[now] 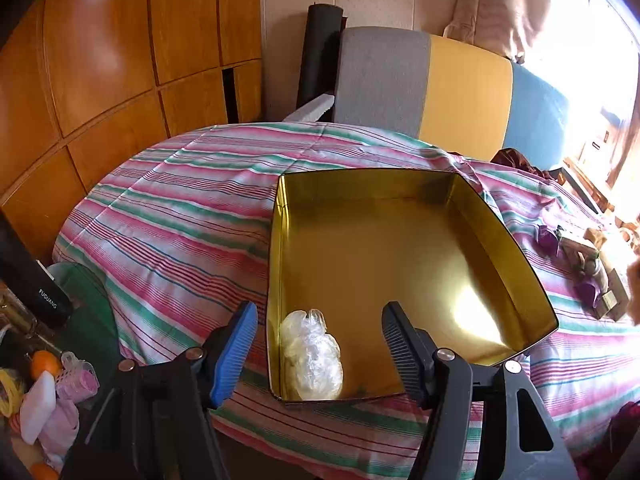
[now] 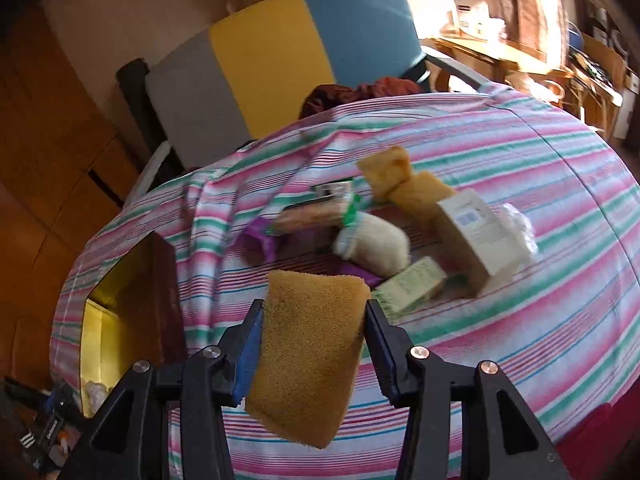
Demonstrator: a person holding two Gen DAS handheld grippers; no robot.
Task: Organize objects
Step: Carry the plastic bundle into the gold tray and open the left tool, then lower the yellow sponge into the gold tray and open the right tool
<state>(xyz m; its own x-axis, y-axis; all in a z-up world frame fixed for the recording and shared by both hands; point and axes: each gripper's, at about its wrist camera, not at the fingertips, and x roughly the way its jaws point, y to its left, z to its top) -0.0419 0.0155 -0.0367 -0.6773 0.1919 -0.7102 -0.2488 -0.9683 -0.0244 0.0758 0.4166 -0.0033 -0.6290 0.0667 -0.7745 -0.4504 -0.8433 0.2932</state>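
My right gripper [image 2: 314,344] pinches the soft sponge [image 2: 308,356], which may slip before reaching the tin [image 1: 400,260]; left gripper [image 1: 320,344] gapes empty.

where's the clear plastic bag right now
In the left wrist view the clear plastic bag lies inside the gold tin, in its near left corner, just below the open left gripper.
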